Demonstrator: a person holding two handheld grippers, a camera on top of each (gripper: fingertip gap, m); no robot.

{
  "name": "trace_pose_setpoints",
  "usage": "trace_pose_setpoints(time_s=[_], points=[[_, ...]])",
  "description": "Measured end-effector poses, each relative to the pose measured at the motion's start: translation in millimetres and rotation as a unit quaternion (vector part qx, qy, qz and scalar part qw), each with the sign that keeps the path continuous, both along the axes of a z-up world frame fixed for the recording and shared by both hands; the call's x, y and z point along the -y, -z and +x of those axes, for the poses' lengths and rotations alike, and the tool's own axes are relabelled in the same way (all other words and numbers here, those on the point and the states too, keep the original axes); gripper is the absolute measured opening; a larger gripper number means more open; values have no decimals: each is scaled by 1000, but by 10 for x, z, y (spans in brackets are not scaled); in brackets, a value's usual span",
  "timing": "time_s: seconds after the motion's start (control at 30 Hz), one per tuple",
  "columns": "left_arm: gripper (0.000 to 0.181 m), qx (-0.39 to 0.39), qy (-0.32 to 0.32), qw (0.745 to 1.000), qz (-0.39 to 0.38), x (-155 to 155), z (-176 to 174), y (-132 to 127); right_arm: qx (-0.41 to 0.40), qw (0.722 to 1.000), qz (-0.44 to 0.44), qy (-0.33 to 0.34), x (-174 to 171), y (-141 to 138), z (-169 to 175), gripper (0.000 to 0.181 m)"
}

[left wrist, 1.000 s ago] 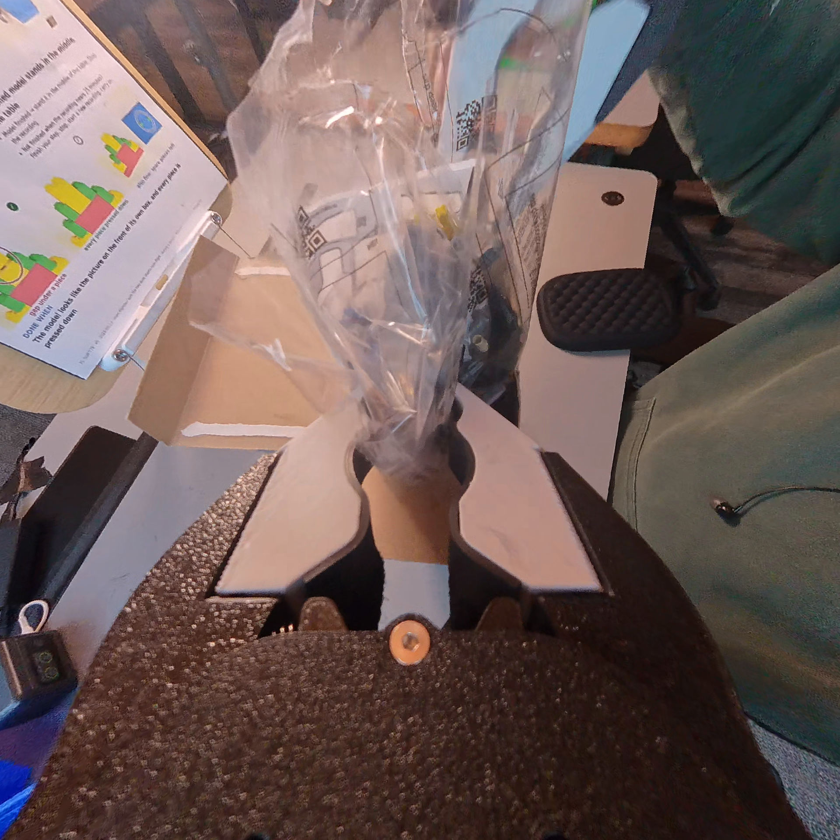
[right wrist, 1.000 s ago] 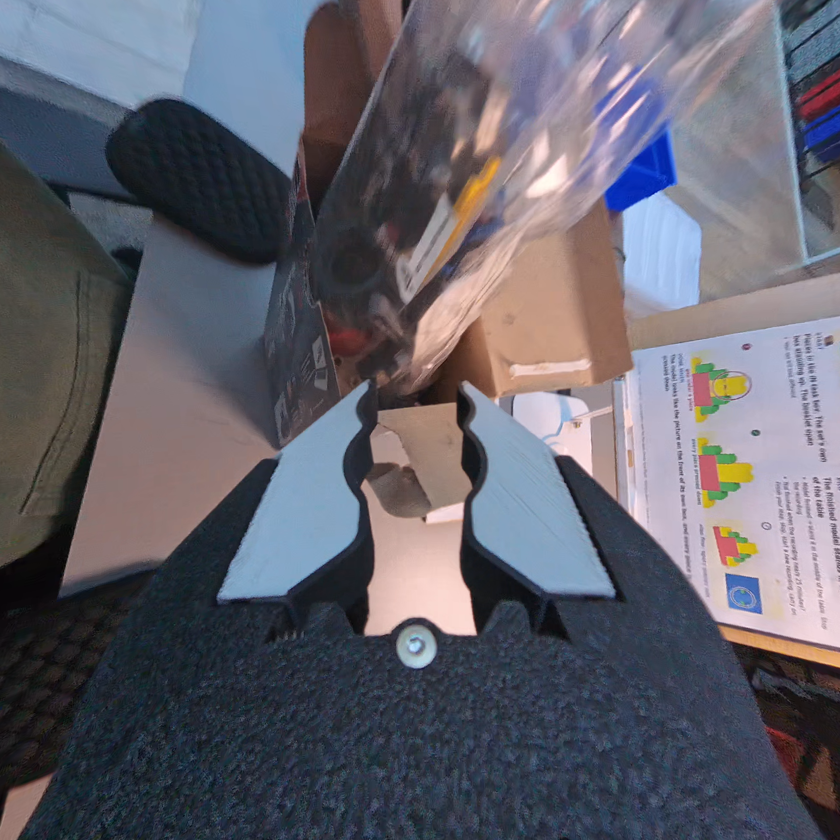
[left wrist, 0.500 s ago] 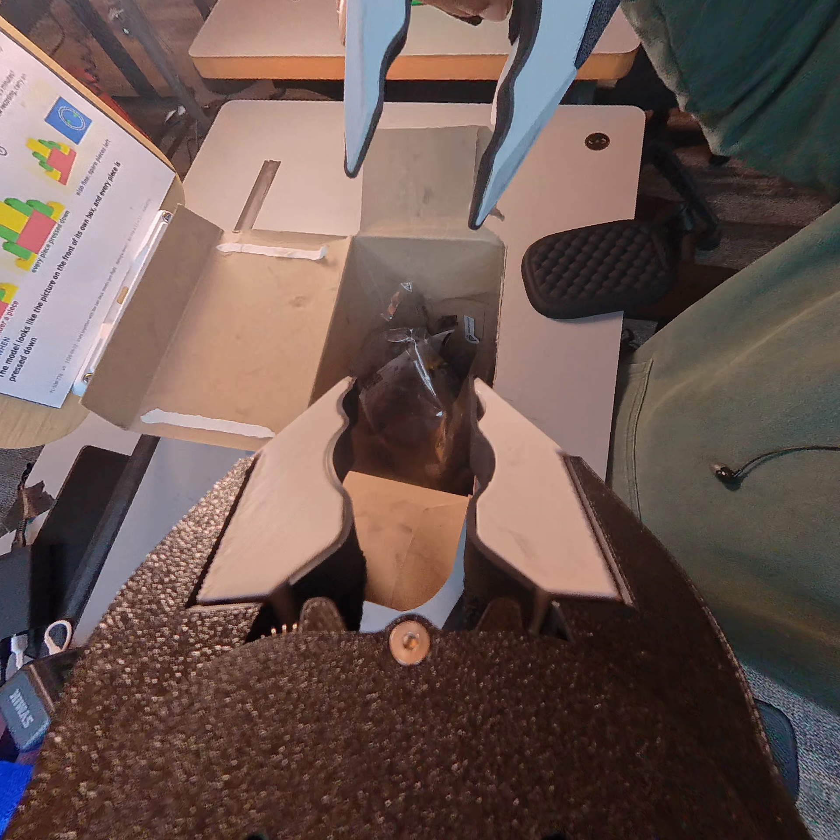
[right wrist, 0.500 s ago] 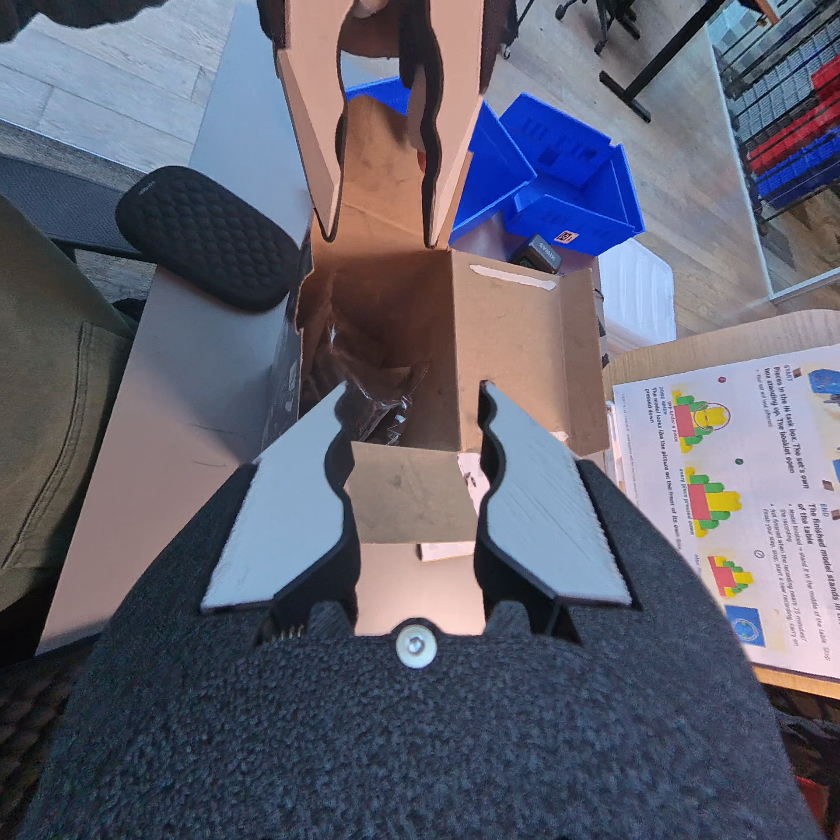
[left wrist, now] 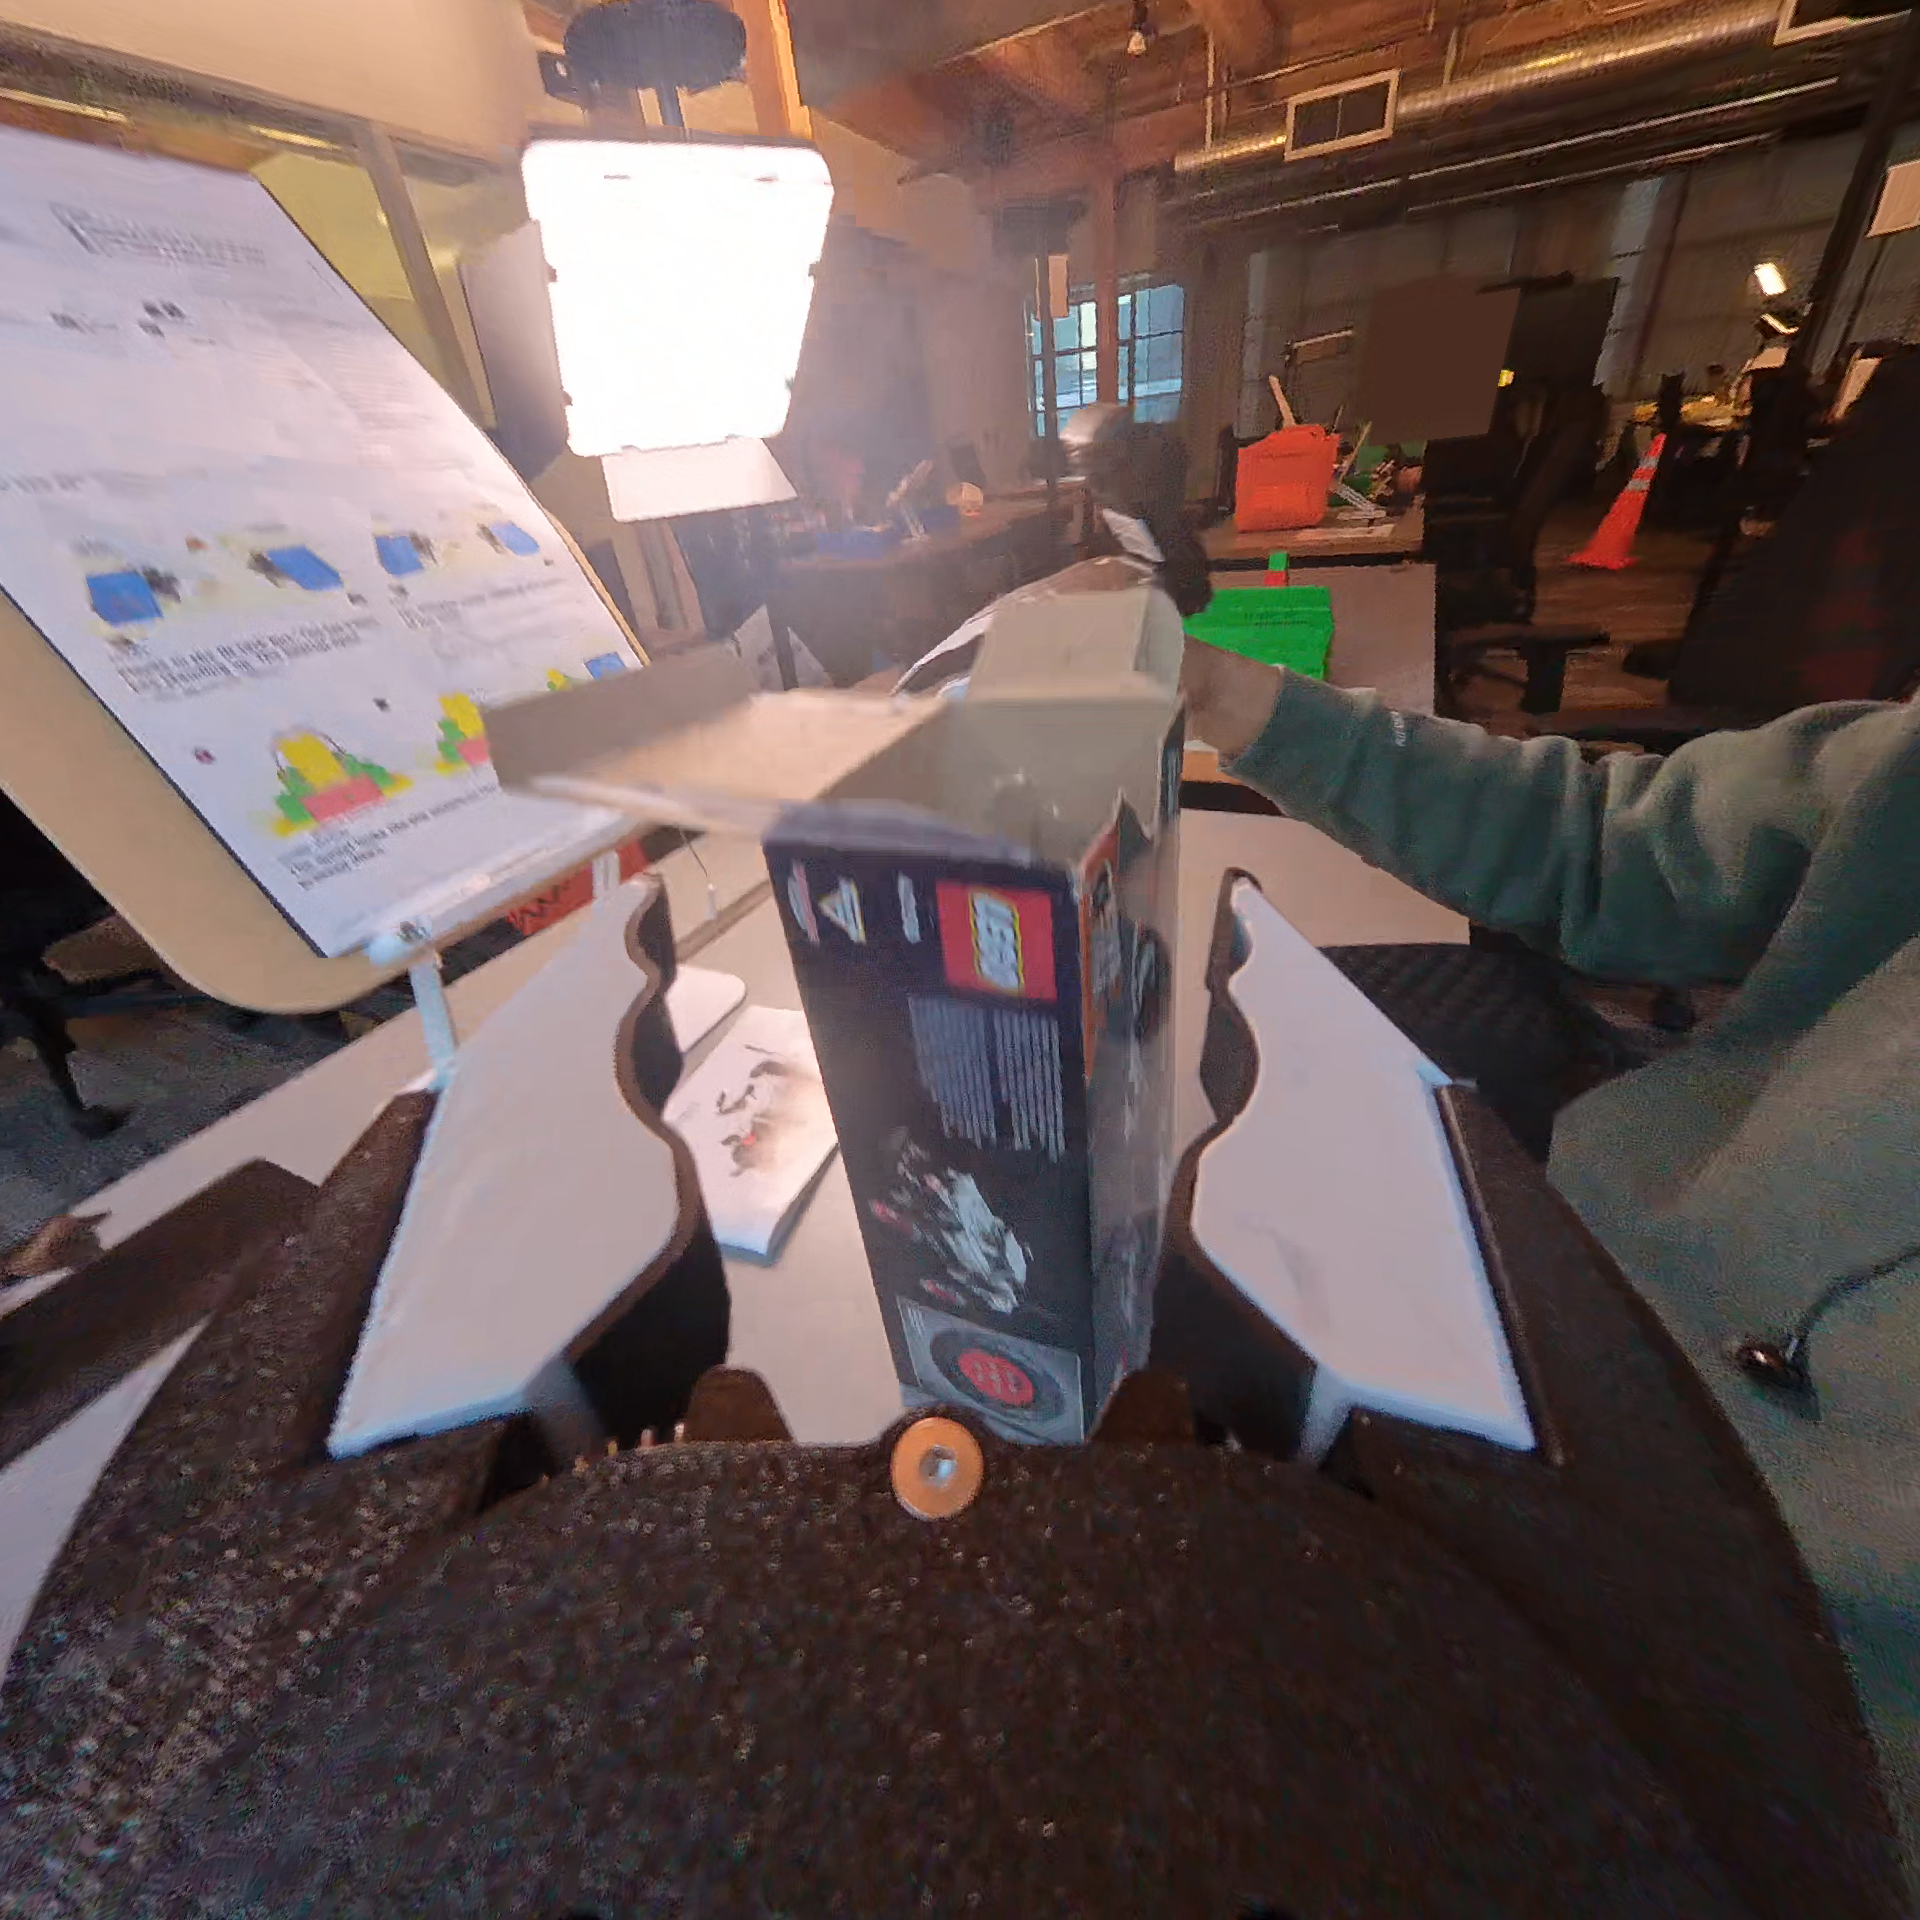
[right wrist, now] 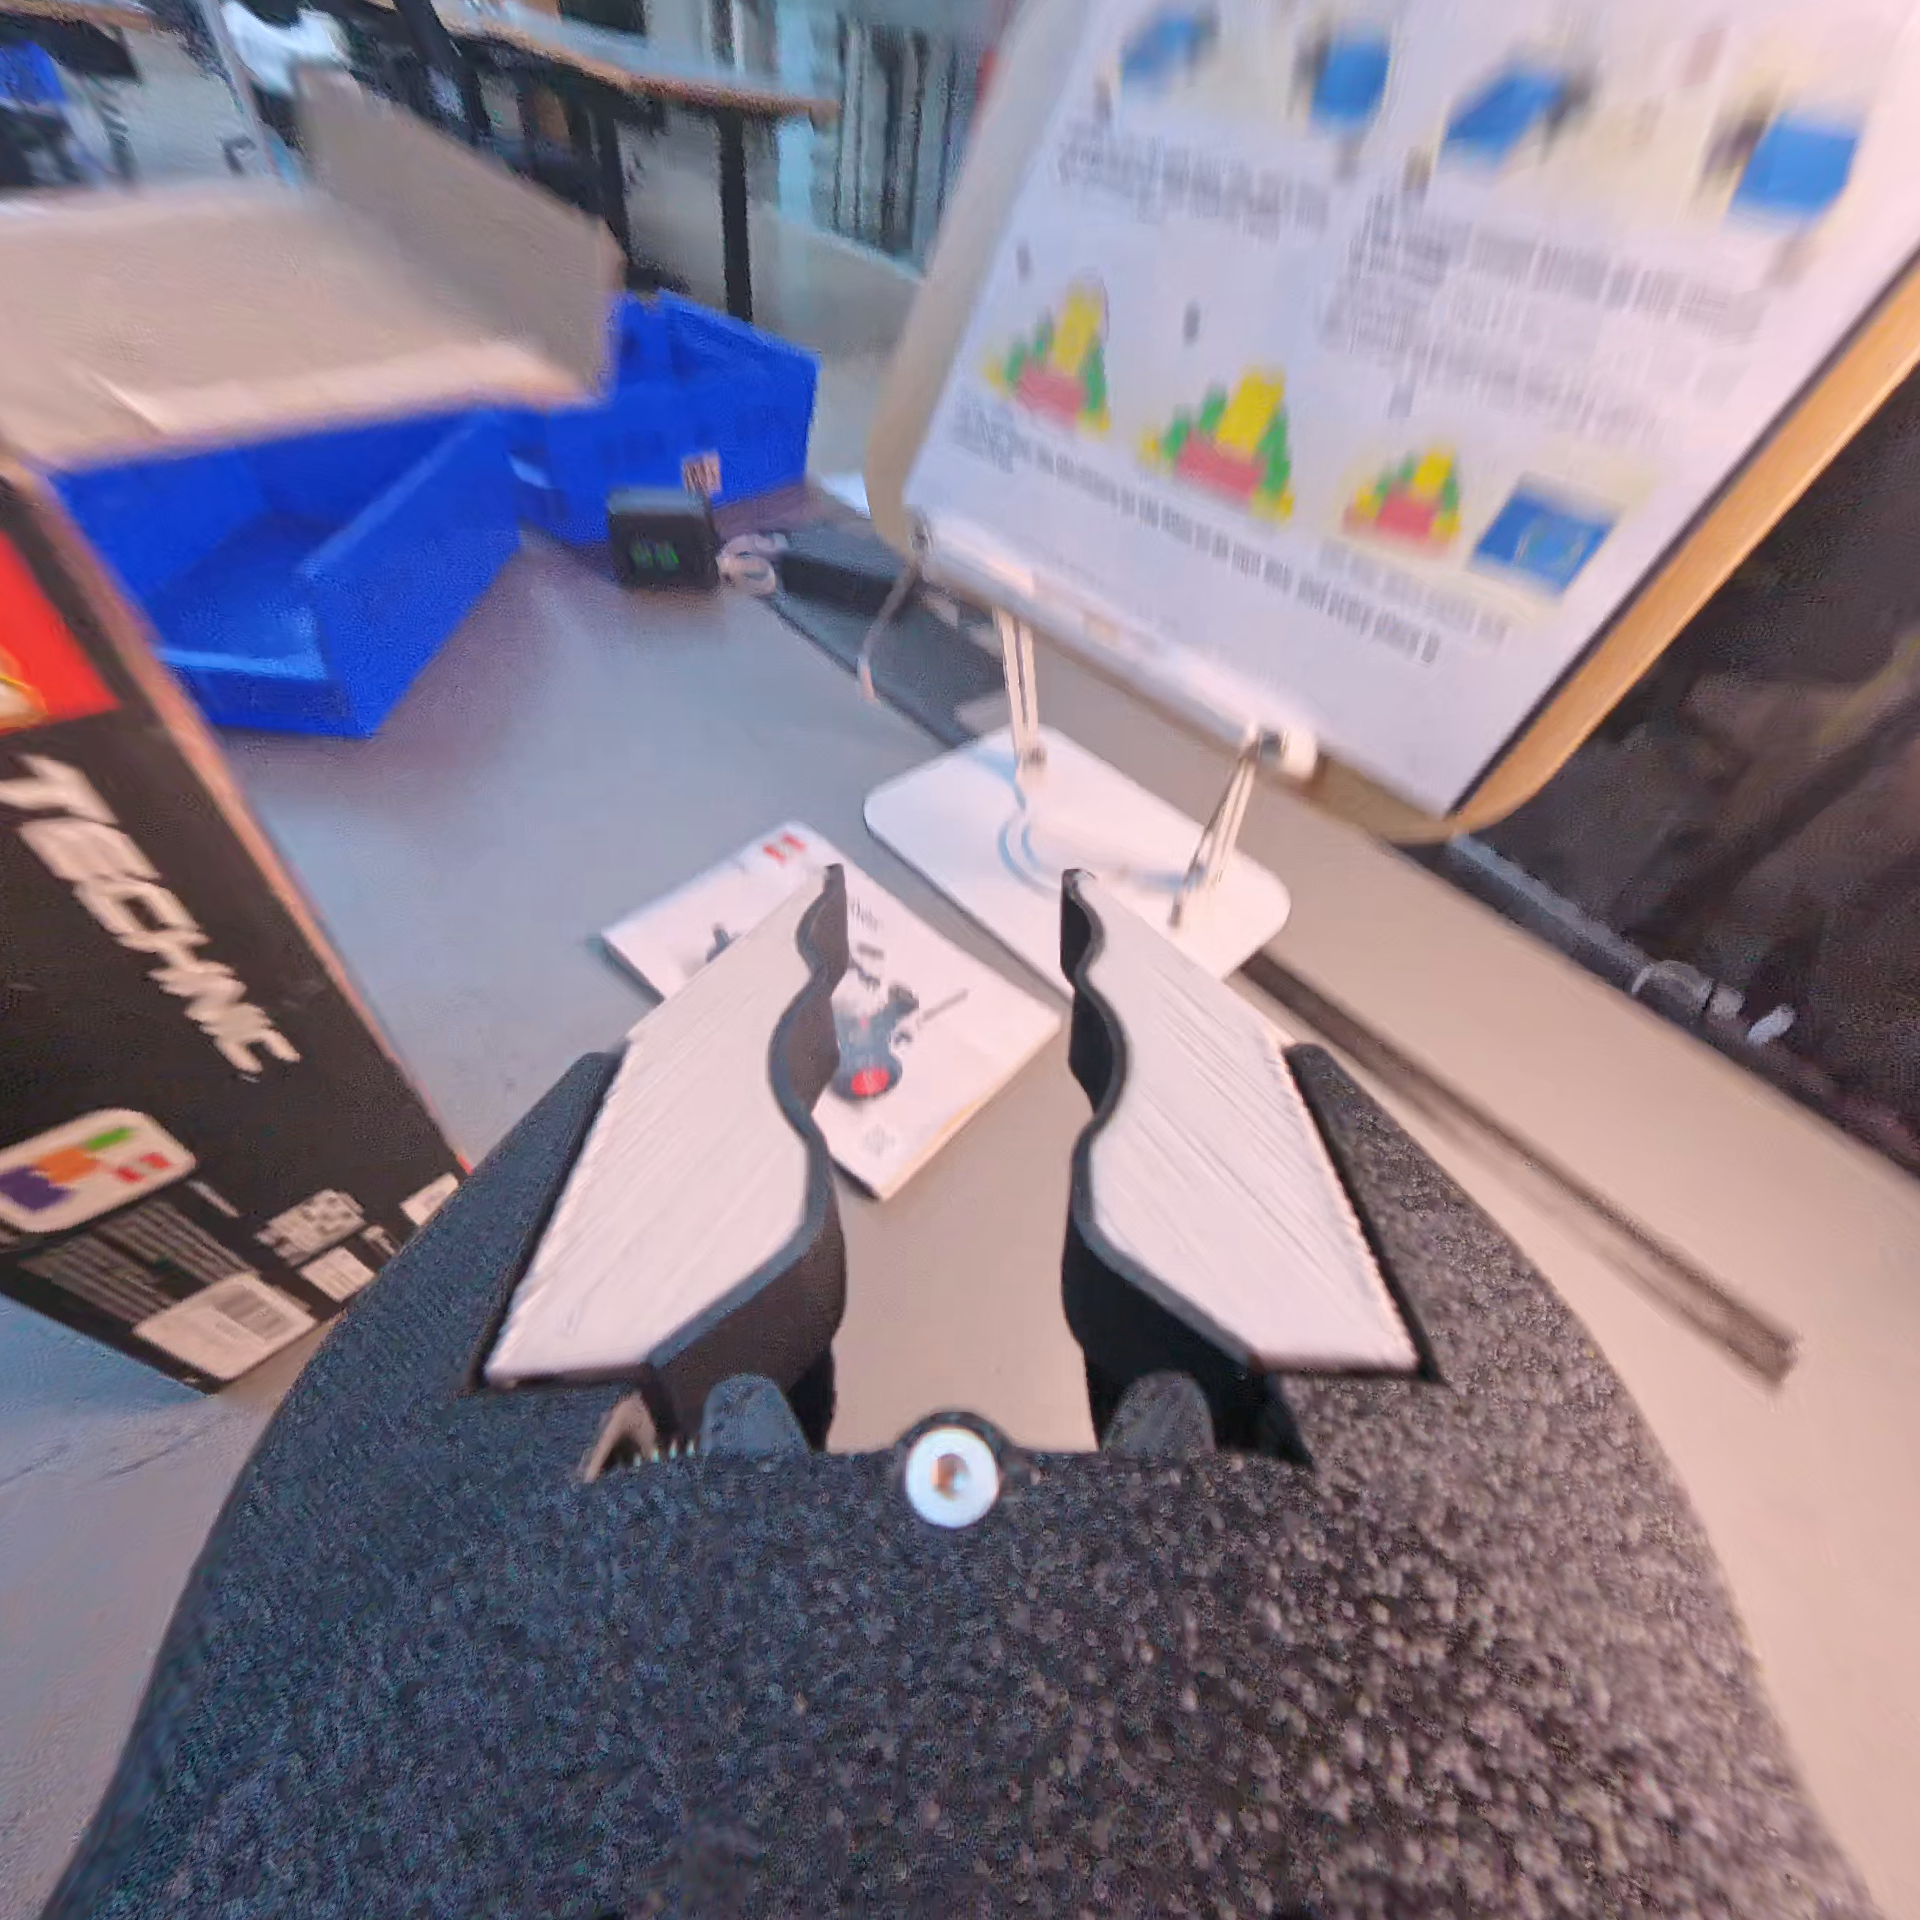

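Note:
A tall black toy box point(left wrist: 987, 1091) stands upright on the grey table point(left wrist: 790, 1340) with its top flaps open. My left gripper point(left wrist: 940, 888) is open wide, with a finger on either side of the box's narrow face; the right finger point(left wrist: 1320, 1122) is close to it and the left stands apart. What is inside the box is hidden. My right gripper point(right wrist: 951, 888) is open and empty, low over a white booklet point(right wrist: 935, 1081) lying flat on the table. The box point(right wrist: 156, 987) stands to its left.
A tilted instruction sheet on a white stand point(right wrist: 1070, 831) rises behind the booklet and shows in the left wrist view point(left wrist: 260, 582). Blue bins point(right wrist: 343, 582) and a small black device point(right wrist: 660, 540) sit farther back. A person's green sleeve point(left wrist: 1507, 831) reaches past the box.
A second ago both grippers held a clear plastic bag above the box. It then lay inside the box with both grippers open. Both have since dropped to table level.

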State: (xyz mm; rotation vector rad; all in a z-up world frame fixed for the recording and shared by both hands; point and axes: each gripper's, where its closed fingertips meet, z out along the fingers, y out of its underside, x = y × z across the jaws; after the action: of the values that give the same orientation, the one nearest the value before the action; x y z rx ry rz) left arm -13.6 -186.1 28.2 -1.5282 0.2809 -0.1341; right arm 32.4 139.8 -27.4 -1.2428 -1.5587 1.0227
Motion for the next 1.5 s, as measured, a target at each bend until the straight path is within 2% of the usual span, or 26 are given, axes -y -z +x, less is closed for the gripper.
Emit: trace_pose_setpoints(time_s=[0.07, 0.13, 0.23, 0.33, 0.43, 0.53, 0.77, 0.8, 0.87, 0.9, 0.97, 1.07, 1.17, 1.27, 1.37, 1.5], points=[[115, 21, 16, 999, -29, -96, 50, 431, 70, 996, -51, 19, -160, 707, -191, 43], [133, 38, 22, 995, -88, -345, 77, 877, 126, 989, -72, 35, -222, 1294, -402, 47], [137, 30, 34, 989, -142, -677, 121, 1276, 159, 985, -58, 43, -147, 1766, -688, 50], [118, 11, 73, 986, -150, -877, 222, 1403, 224, 972, 43, 65, -212, 2065, -746, 48], [116, 9, 76, 987, -140, -1008, 190, 1406, 250, 965, 51, 55, -207, 2067, -631, 37], [115, 6, 62, 989, -132, -1097, 113, 1411, 279, 957, 53, 58, -275, 2078, -328, 25], [116, 16, 7, 995, -98, -1262, -222, 1388, 299, 949, 62, 74, -216, 2077, 777, 18], [116, 20, 1, 996, -92, -1265, -254, 1381, 299, 949, 63, 78, -183, 2075, 932, 18], [118, 16, -14, 996, -89, -1240, -287, 1379, 283, 950, 86, 98, -186, 2042, 1155, 31], [117, 11, -24, 996, -88, -1213, -302, 1364, 264, 953, 98, 112, -205, 1994, 1215, 41], [113, 9, -45, 997, -62, -1111, -313, 1212, 219, 964, 82, 128, -197, 1861, 1282, 47], [105, 8, -82, 996, -21, -869, -292, 904, 155, 981, 41, 111, -100, 1597, 1249, 51], [103, -1, -112, 994, -4, -623, -162, 763, 136, 986, 35, 89, -69, 1471, 1121, 61], [101, 6, -127, 992, 9, -415, 77, 780, 139, 988, 32, 52, 92, 1459, 858, 67], [97, 24, -133, 991, 21, -296, 331, 908, 151, 987, 46, 22, 323, 1493, 455, 69], [92, 57, -134, 989, 31, -239, 512, 1087, 199, 977, 71, 32, 575, 1755, -70, 79]])
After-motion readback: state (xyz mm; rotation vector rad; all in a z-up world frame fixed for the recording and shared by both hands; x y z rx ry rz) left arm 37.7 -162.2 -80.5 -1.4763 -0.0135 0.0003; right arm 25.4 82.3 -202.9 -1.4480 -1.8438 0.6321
